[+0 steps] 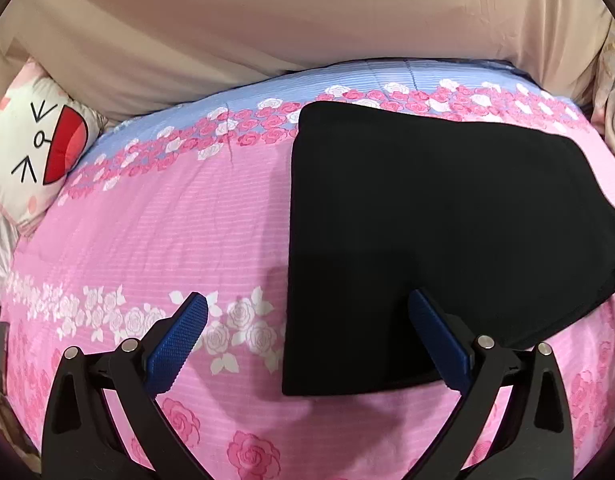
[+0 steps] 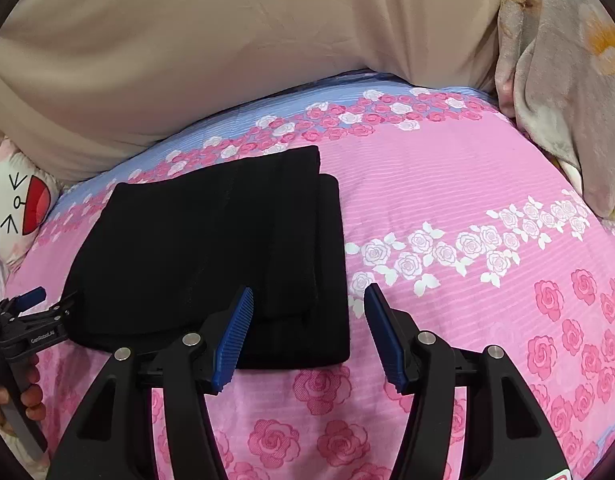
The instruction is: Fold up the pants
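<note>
The black pants [image 2: 211, 256] lie folded compact on the rose-print bedspread [image 2: 447, 184]; left gripper [image 1: 307, 332] and right gripper [image 2: 307, 320] both gape empty; folding looks finished; only withdrawal remains.

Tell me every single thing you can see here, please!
pants: one, black, folded into a flat stack on the bedspread, between the two grippers.
bedspread: one, pink with rose rows and a blue band at the far edge, covering the bed.
cartoon pillow: one, white with a drawn face and red mouth, at the far left edge of the bed.
beige sheet: one, plain beige, behind the bed.
flowery blanket: one, grey with pale flowers, bunched at the far right.
left gripper: one, black with blue jaws, open, at the pants' near left corner.
right gripper: one, black with blue jaws, open, at the pants' near right corner.
</note>
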